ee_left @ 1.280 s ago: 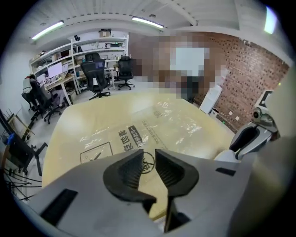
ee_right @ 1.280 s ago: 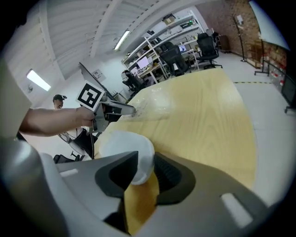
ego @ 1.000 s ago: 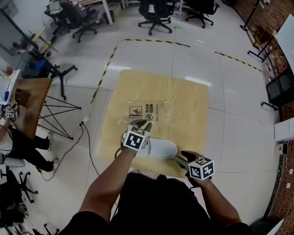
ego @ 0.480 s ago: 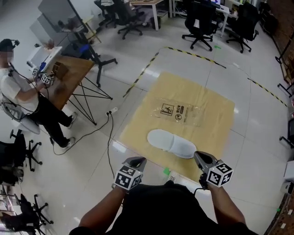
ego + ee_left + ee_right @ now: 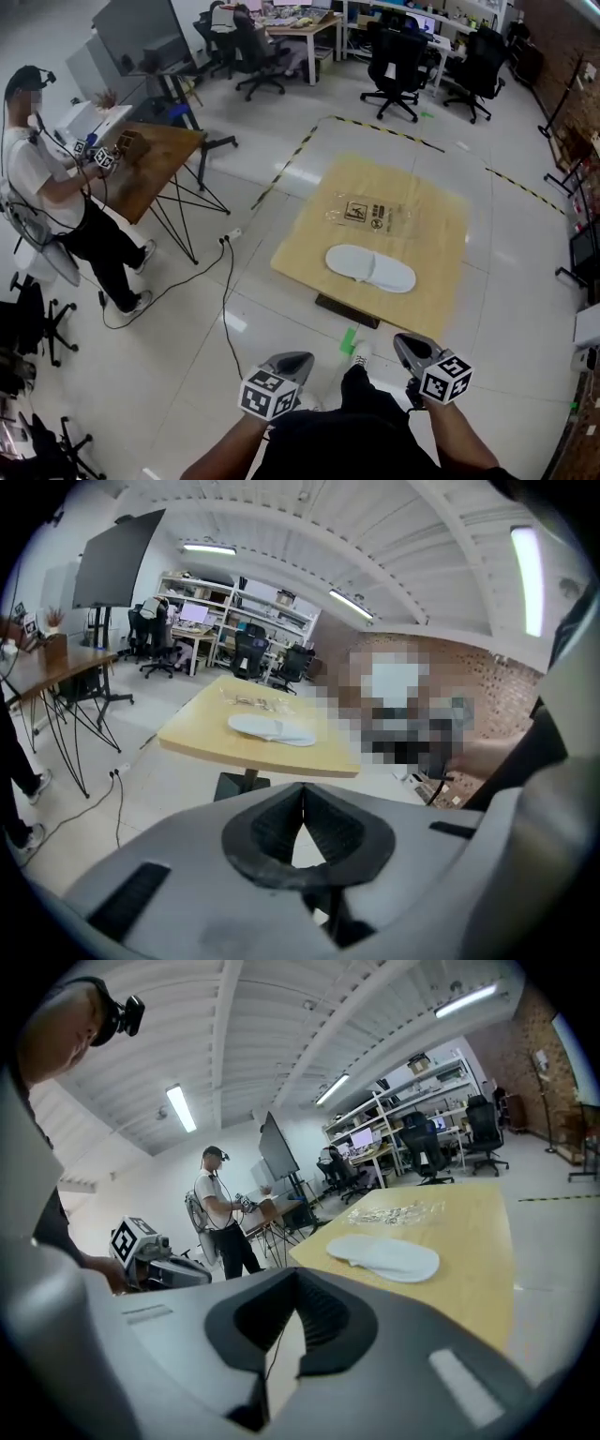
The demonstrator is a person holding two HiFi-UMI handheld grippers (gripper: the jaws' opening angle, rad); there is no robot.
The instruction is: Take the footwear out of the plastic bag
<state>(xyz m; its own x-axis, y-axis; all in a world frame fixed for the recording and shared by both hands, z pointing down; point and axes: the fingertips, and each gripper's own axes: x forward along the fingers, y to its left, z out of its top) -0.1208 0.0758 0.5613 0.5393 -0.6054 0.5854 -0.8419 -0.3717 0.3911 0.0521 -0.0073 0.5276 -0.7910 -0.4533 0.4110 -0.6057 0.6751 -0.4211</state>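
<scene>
A pair of white slippers [image 5: 370, 266] lies flat on the yellow table [image 5: 441, 281], outside the clear printed plastic bag [image 5: 367, 214], which lies flat just beyond them. Both grippers hang low by my body, well short of the table. My left gripper [image 5: 292, 357] has its jaws closing the last bit and meeting, with nothing between them. My right gripper [image 5: 405, 343] is shut and empty too. The left gripper view shows the slippers [image 5: 274, 728] and bag [image 5: 253, 702] far ahead of the left gripper [image 5: 302, 797]. The right gripper view shows the slippers [image 5: 384, 1255] beyond the right gripper [image 5: 295, 1283].
A person [image 5: 42, 187] stands at a wooden desk [image 5: 155, 159] on the left. A cable [image 5: 225, 281] runs over the floor. Black-and-yellow tape [image 5: 286, 164] edges the table area. Office chairs [image 5: 394, 56] stand behind. A green mark [image 5: 349, 339] lies near the table base.
I have backed away from the table. The left gripper came off the slipper, both grippers drew back to my body and shut, and the slippers stayed on the table.
</scene>
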